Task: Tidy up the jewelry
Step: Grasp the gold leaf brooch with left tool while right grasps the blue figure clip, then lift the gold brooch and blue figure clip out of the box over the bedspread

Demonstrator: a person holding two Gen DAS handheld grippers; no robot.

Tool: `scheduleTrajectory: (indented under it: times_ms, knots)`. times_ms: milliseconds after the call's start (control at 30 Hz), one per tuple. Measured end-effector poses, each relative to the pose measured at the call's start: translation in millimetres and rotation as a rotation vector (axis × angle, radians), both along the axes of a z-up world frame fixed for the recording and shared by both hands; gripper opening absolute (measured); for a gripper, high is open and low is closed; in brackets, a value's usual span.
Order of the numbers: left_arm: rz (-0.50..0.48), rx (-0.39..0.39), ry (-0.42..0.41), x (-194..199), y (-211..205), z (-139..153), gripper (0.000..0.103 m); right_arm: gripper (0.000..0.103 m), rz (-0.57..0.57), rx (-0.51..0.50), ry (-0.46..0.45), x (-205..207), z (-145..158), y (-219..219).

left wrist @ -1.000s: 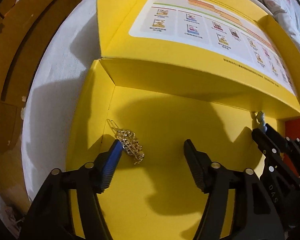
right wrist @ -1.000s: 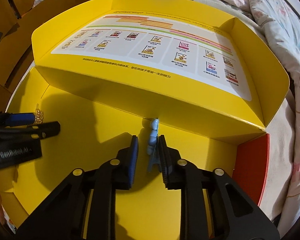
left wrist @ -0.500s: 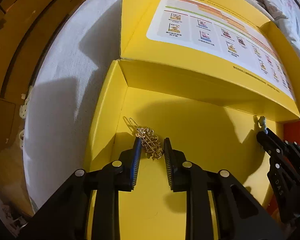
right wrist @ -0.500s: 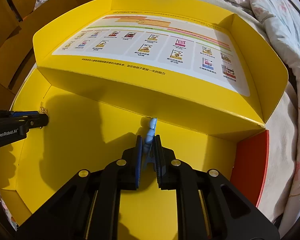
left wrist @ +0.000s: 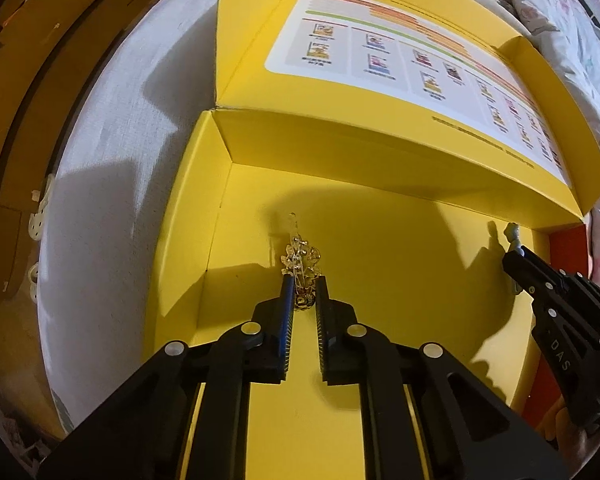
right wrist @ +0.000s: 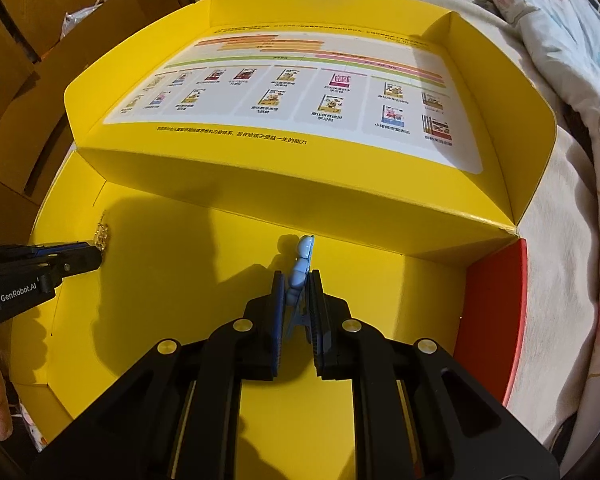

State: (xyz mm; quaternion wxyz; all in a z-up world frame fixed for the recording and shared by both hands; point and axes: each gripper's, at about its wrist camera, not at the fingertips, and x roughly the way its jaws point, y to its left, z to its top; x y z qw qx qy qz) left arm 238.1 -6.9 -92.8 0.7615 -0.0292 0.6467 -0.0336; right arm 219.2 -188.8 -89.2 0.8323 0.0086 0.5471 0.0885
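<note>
Yellow box (left wrist: 380,240) floor, left gripper (left wrist: 303,280) closing on gold hairpin (left wrist: 300,260) (near wall), right gripper (right wrist: 296,276) clamping blue clip (right wrist: 300,264).

yellow box (right wrist: 480,184) on white bedsheet (left wrist: 112,184)

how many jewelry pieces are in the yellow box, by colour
gold: 1, gold hair clip between the left hand-held gripper fingers as they close
blue: 1, blue hair clip in the right hand-held gripper
total: 2
</note>
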Motion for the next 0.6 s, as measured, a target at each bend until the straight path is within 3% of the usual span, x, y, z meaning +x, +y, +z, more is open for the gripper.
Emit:
scheduleTrajectory:
  times_ms: [600]
  knots:
    - [-0.032, -0.048, -0.075, -34, -12, 49, 0.010, 0.012, -0.015, 0.046, -0.019, -14, 26, -12]
